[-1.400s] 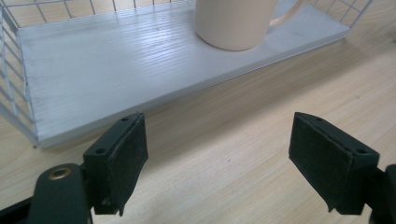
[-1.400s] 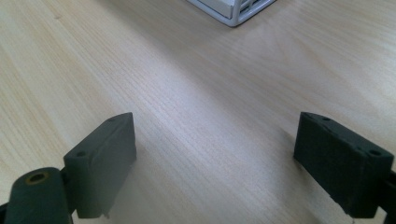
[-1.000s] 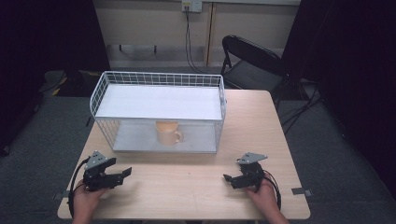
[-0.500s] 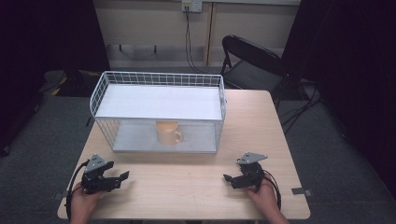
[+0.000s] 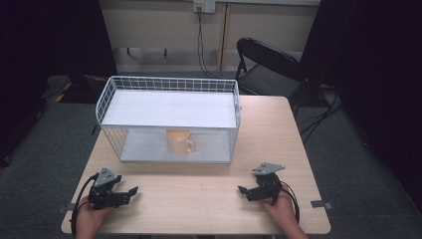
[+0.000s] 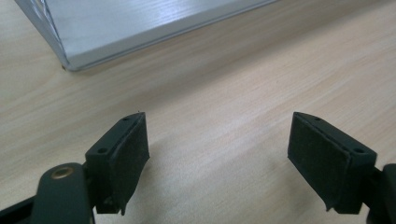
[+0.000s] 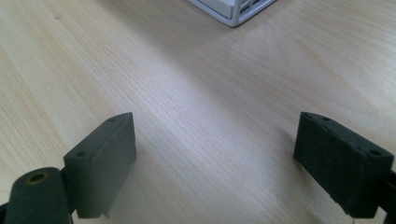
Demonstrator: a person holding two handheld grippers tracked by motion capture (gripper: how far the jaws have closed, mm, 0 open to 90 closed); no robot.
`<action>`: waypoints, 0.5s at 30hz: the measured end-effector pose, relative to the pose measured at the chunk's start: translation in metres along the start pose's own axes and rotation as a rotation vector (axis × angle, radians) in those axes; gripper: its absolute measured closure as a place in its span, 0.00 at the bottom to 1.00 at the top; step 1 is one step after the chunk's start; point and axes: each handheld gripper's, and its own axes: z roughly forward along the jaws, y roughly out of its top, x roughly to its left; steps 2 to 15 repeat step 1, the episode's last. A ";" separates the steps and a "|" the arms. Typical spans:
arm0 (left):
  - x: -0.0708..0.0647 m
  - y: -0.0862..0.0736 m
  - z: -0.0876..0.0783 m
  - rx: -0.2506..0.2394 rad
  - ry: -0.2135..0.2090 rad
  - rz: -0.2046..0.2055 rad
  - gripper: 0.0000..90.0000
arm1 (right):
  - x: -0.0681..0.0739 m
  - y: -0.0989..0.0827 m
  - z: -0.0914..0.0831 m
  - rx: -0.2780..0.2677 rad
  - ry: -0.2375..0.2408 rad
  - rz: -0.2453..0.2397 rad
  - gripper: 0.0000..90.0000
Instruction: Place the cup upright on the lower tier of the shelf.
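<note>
Orange mug point(image 5: 178, 141) inside wire basket point(image 5: 169, 85) at twelve o'clock, untouched; left gripper point(image 5: 130, 190) and right gripper point(image 5: 241, 189) wide open, empty; reaching in probably next.

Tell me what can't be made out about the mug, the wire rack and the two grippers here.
- Mug, high view: its top is hidden by the shelf of the wire rack above it, so whether anything is inside cannot be told.
- Wire rack, both gripper views: cut off by the top edge; a corner is seen.
- Left gripper and right gripper, high view: too small to judge the jaw gap; the gripper views show both open.
</note>
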 end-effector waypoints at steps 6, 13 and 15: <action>0.000 -0.001 0.000 0.003 -0.001 -0.004 0.22 | 0.000 0.000 0.000 0.000 0.000 0.000 0.14; 0.000 -0.001 0.000 0.003 -0.001 -0.004 0.22 | 0.000 0.000 0.000 0.000 0.000 0.000 0.14; 0.000 -0.001 0.000 0.003 -0.001 -0.004 0.22 | 0.000 0.000 0.000 0.000 0.000 0.000 0.14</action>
